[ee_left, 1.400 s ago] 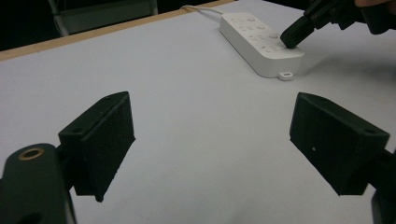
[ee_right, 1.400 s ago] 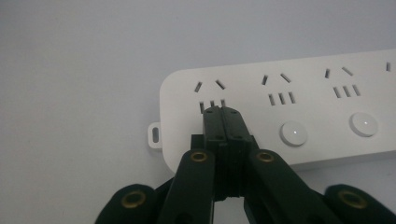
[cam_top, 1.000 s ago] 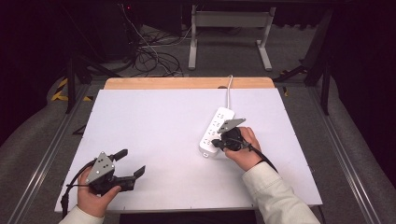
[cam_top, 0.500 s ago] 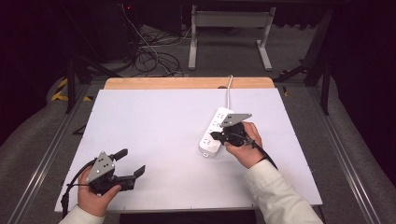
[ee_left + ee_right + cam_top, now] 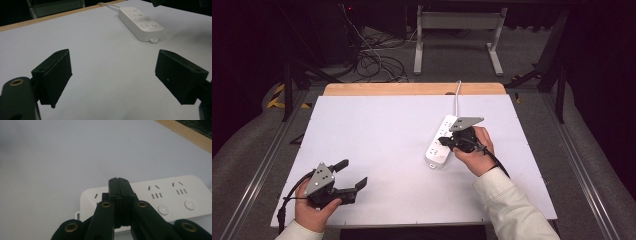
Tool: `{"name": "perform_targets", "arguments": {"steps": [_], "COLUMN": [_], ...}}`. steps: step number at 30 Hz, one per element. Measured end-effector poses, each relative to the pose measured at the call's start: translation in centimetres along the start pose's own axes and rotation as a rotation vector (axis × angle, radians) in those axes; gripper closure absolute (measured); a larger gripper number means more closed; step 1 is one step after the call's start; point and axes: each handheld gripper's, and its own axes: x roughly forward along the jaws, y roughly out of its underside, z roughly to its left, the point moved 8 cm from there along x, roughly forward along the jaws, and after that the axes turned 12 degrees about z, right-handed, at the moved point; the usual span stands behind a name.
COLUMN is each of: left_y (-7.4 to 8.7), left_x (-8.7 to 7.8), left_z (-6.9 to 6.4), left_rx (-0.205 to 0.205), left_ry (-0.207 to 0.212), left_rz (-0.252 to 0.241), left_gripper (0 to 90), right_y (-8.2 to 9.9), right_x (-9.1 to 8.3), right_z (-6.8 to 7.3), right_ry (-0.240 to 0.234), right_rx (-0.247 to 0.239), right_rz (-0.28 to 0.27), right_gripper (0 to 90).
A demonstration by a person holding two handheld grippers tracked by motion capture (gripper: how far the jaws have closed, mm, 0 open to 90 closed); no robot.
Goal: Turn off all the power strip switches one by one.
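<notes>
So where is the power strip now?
In the high view the power strip lies right of the table's centre, under the shut right gripper.

A white table lies under the jaws; beyond them, a wooden edge strip, tangled cables and a metal stand.

Seen past two black jaws spread wide over a white table: white power strip at one o'clock, cord trailing toward twelve.
</notes>
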Motion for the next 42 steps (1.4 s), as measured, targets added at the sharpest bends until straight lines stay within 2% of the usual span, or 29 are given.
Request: {"name": "perform_targets", "arguments": {"steps": [7, 9, 14, 32, 37, 42], "left_y": [0.0, 0.0, 0.0, 0.0, 0.0, 0.0], "left_x": [0.0, 0.1, 0.0, 0.0, 0.0, -0.1], "left_z": [0.1, 0.0, 0.0, 0.0, -0.1, 0.0], "left_rx": [0.003, -0.009, 0.0, 0.001, -0.006, 0.004], "left_ry": [0.0, 0.004, 0.0, 0.001, 0.005, -0.002], "left_rz": [0.001, 0.0, 0.001, 0.002, 0.0, -0.001], "left_gripper": [14.4, 14.3, 14.4, 14.4, 14.3, 14.3], "right_y": [0.6, 0.8, 1.4, 2.3, 2.3, 2.4], "right_x": [0.6, 0.9, 1.8, 3.0, 3.2, 3.4], "right_z": [-2.0, -2.3, -3.0, -2.8, -2.6, -2.6], "right_ry": [0.025, 0.027, 0.03, 0.005, 0.012, 0.025], "right_rx": [0.033, 0.044, 0.055, 0.047, 0.039, 0.039], "right_rz": [0.028, 0.038, 0.08, 0.151, 0.16, 0.169], "right_gripper": [90.0, 90.0, 90.0, 90.0, 90.0, 90.0]}}
